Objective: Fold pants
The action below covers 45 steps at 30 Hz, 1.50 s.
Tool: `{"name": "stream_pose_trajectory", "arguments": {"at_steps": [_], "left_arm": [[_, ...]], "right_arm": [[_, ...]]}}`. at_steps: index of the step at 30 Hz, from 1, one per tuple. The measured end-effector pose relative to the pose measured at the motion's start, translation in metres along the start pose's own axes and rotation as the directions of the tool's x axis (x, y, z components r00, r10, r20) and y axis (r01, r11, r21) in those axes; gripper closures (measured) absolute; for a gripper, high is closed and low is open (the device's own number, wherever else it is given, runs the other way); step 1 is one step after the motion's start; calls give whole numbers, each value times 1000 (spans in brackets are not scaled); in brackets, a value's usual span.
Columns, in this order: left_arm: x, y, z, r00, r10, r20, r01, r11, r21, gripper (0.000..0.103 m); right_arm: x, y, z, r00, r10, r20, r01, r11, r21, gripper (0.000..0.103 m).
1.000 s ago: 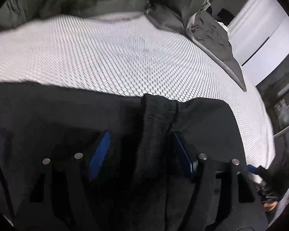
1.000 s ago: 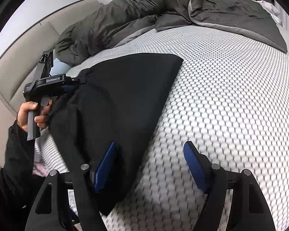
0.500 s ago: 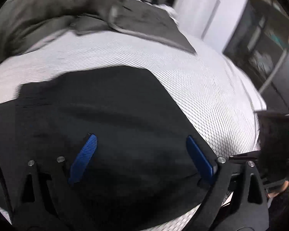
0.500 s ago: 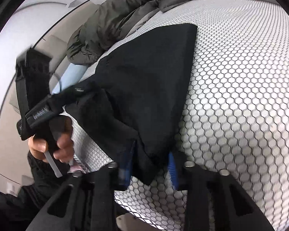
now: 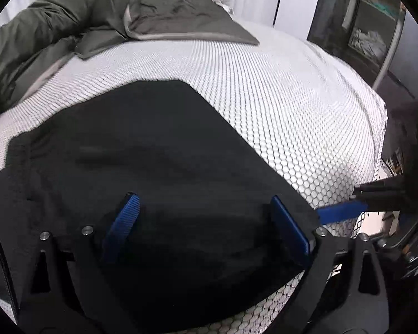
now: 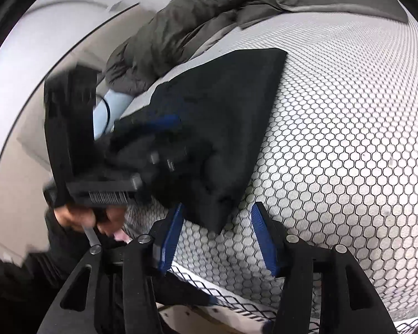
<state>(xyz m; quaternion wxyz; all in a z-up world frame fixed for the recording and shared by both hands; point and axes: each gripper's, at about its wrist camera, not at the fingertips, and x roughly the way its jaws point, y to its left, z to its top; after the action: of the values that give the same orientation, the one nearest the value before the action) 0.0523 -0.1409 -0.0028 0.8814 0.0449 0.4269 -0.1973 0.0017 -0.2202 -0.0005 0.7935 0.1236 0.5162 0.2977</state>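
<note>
Black fabric filled most of your left wrist view: the pants [image 5: 142, 150] lay folded flat on the white honeycomb-patterned mattress cover [image 5: 278, 105], close to the near edge of the bed. Your left gripper [image 5: 206, 220] was over the near part of the folded cloth with its blue pads [image 5: 124, 217] spread wide apart, and nothing was pinched between them; whether the pads touched the cloth beneath could not be told. At the right edge of that view one blue pad of your right gripper [image 5: 340, 213] reached in toward the near corner of the pants.

From the right wrist view, the pants [image 6: 231, 105] appeared as a dark block with a sharp far corner, and their near corner pointed at your right gripper [image 6: 217, 231]. Its blue pads stood apart, the left one just beside that corner, and the jaws clamped nothing. Your left gripper [image 6: 158, 139] showed there as a blurred dark shape over the left side of the pants, with your left hand [image 6: 89, 217] wrapped around its handle. An olive-grey duvet [image 6: 203, 19] was bunched along the far side of the bed, well apart from the pants.
</note>
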Motion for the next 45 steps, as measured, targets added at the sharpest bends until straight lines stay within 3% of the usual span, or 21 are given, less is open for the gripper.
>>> {"name": "stream_pose_trajectory", "arguments": {"at_steps": [1, 2, 6, 11, 13, 17, 20, 22, 24, 30, 34, 38, 40, 43, 45], "left_arm": [[6, -1, 1, 1000, 10, -10, -10, 1000, -11, 9], [14, -1, 4, 999, 19, -30, -19, 999, -29, 9], [42, 4, 11, 995, 51, -86, -62, 991, -122, 9], [51, -1, 16, 992, 78, -102, -94, 982, -162, 9], [45, 0, 19, 994, 61, -90, -77, 981, -180, 9], [10, -11, 9, 1000, 8, -14, -10, 993, -115, 8], [0, -46, -9, 999, -46, 5, 45, 998, 43, 2], [10, -73, -27, 999, -4, -47, 11, 986, 166, 2], [19, -83, -40, 997, 40, -60, -27, 976, 215, 1], [6, -77, -42, 999, -5, -52, 14, 984, 177, 2], [-27, -54, -37, 989, -148, 5, 147, 984, 99, 2], [-19, -33, -25, 995, -75, 66, 73, 997, 33, 2], [-3, -27, -29, 999, -54, 2, 54, 998, 25, 2], [0, -32, -38, 1000, -15, -2, 15, 994, 105, 1], [-4, -29, -42, 1000, -22, -1, 22, 994, 111, 2]], "right_arm": [[3, -1, 1, 1000, -2, 4, 2, 1000, 12, 64], [8, -2, 2, 1000, -13, -2, 13, 1000, 20, 84], [22, 7, 1, 998, -53, -13, 53, 998, -19, 97], [23, 23, -20, 997, -37, -68, 29, 993, -117, 100], [18, 32, -24, 997, -30, -66, 19, 985, -169, 98], [-9, 20, -14, 999, -26, 29, 30, 991, -129, 64], [-22, -1, -3, 994, -38, 101, 40, 999, -23, 62], [-21, -17, 1, 993, -42, 113, 36, 998, 56, 62], [-8, -24, 5, 994, -36, 100, 26, 995, 97, 62], [43, -24, 37, 998, 40, 45, -45, 991, 123, 59], [57, -33, 59, 995, 92, 33, -96, 984, 149, 59], [50, -29, 63, 995, 86, 59, -94, 985, 145, 59], [49, -31, 58, 996, 63, 55, -71, 987, 146, 59], [39, -40, 51, 995, 62, 73, -73, 984, 161, 59], [28, -46, 49, 995, 43, 94, -59, 982, 178, 59]]}}
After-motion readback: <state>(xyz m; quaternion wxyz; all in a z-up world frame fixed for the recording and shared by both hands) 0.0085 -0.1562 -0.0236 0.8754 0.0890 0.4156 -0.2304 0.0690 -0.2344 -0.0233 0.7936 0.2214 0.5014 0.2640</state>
